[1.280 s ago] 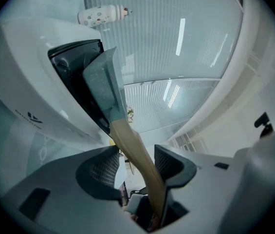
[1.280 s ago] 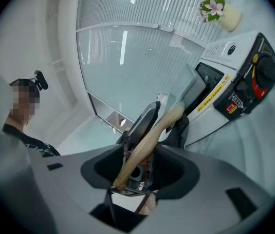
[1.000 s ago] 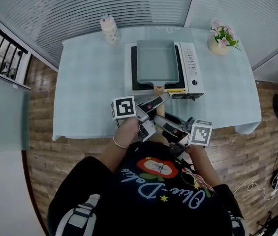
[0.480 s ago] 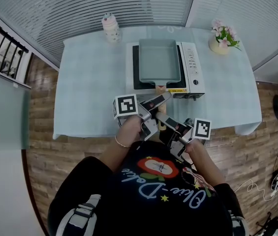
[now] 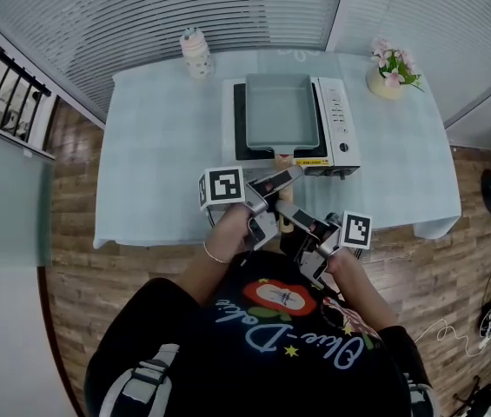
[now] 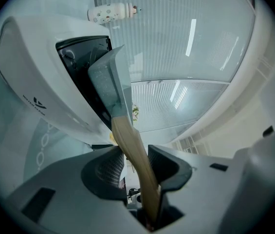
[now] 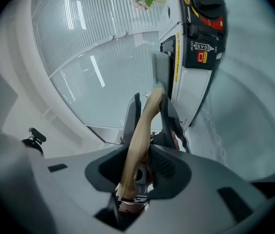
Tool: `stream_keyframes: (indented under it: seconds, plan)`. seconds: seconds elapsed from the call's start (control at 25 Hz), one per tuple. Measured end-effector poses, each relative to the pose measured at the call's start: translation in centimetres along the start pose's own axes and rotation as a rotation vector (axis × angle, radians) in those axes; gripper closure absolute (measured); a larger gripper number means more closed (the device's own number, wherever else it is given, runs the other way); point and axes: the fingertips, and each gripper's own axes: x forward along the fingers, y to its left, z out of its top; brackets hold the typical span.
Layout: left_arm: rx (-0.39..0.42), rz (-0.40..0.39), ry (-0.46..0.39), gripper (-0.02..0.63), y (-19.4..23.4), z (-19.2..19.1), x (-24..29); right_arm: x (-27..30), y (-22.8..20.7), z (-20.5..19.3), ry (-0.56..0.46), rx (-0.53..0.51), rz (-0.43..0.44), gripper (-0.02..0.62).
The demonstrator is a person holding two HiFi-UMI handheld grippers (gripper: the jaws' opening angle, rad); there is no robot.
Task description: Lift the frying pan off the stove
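A grey rectangular frying pan (image 5: 281,109) sits on the white portable stove (image 5: 339,129), its wooden handle (image 5: 283,157) pointing toward me. My left gripper (image 5: 290,174) holds the handle (image 6: 132,150) close to the stove. Its jaws are closing, and both pads touch the wood. My right gripper (image 5: 281,208) grips the same handle (image 7: 144,116) just behind the left, with the wood pinched between its pads. In the right gripper view, the left gripper's fingers (image 7: 169,116) show ahead on the handle. The left gripper view shows the pan (image 6: 109,82) edge-on over the stove (image 6: 35,91).
The stove stands on a table with a pale cloth (image 5: 158,146). A white bottle (image 5: 195,52) stands at the back left and a flower vase (image 5: 388,72) at the back right. The stove's black and red control knob panel (image 7: 208,4) faces the front edge. Wooden floor lies below.
My right gripper has drawn in a little toward the handle and its jaws have narrowed onto it. The left gripper and the pan have hardly moved.
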Motion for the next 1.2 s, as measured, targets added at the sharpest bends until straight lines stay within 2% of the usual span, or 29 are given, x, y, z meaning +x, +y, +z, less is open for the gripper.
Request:
stream_keyframes:
  seconds: [0.28, 0.76, 1.2]
  plan:
    - [0.016, 0.019, 0.007, 0.471, -0.4, 0.0, -0.2, 0.1, 0.4, -0.1, -0.002, 0.015, 0.026, 0.476]
    - [0.099, 0.041, 0.03, 0.474, -2.4, 0.4, -0.5, 0.7, 2.1, -0.3, 0.008, -0.019, 0.078, 0.476]
    - [0.156, 0.024, 0.036, 0.472, -5.2, 0.8, -0.6, 1.5, 4.5, -0.2, 0.016, -0.072, 0.104, 0.476]
